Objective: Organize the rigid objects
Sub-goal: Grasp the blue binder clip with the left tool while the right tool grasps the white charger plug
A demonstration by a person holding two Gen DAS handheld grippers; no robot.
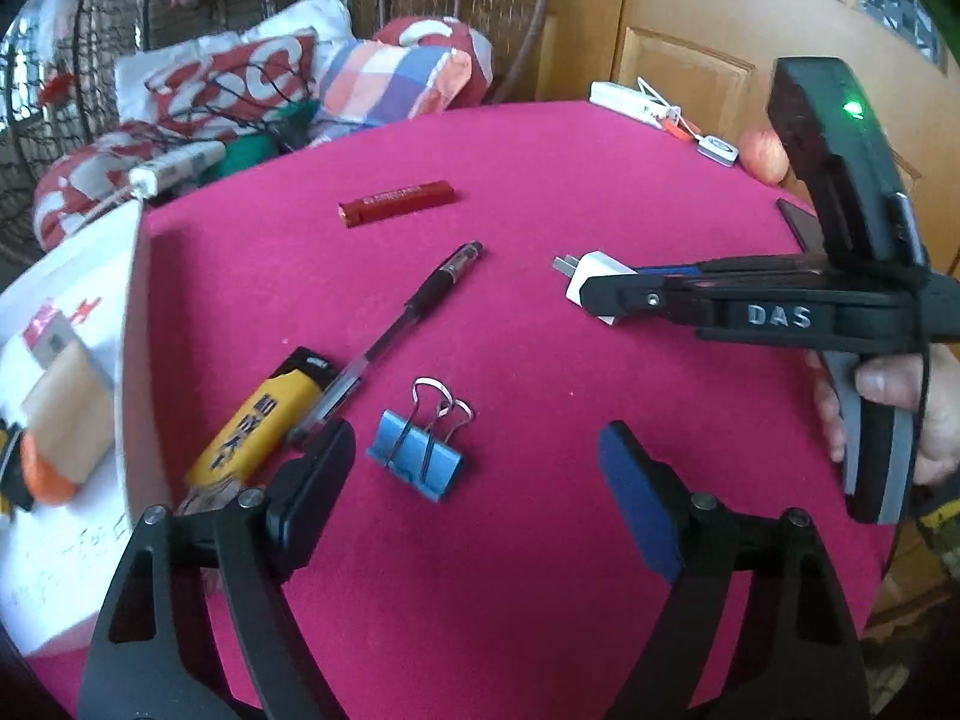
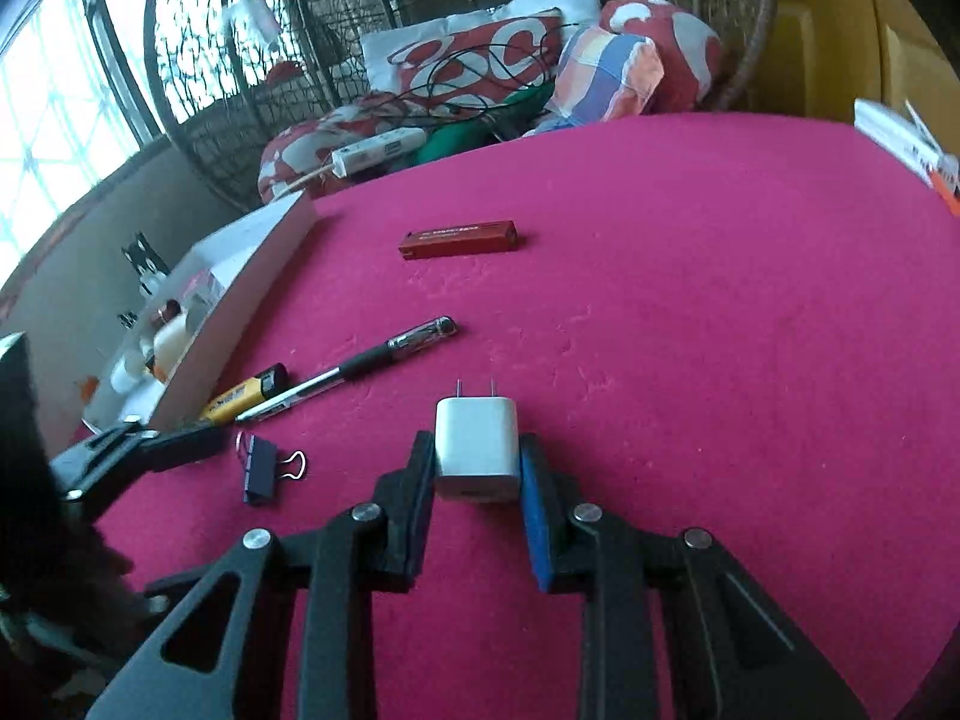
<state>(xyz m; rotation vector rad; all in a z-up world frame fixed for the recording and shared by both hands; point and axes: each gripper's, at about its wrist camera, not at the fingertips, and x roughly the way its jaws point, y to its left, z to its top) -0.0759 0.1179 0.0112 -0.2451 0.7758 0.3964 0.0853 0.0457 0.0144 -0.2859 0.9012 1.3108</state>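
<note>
Right gripper (image 2: 477, 480) clamped on the white charger (image 2: 477, 447), pads pressed on both its sides, prongs pointing away, charger low over the pink table (image 2: 720, 330) or resting on it; cannot tell which. Left gripper (image 1: 474, 468) with jaws apart, nothing between the pads, held just above the blue binder clip (image 1: 416, 450), which lies in the gap but untouched.

Still loose on the table: the pen (image 1: 396, 330), the yellow lighter (image 1: 258, 420) touching the pen at its near end, the red flat stick (image 1: 396, 204) farther back and well apart from the rest, and the binder clip. At the left edge a white box (image 2: 240, 300) with several small things already inside, hard to identify because of blur.

Judging from this: task probably in the middle. Some things seem sorted into the box, one more now gripped, four waiting. Likely next: carry the charger over to the box, close the left jaws on the clip. Lighter and pen close to the box wall, so a little awkward to grasp without pushing one against the other.
</note>
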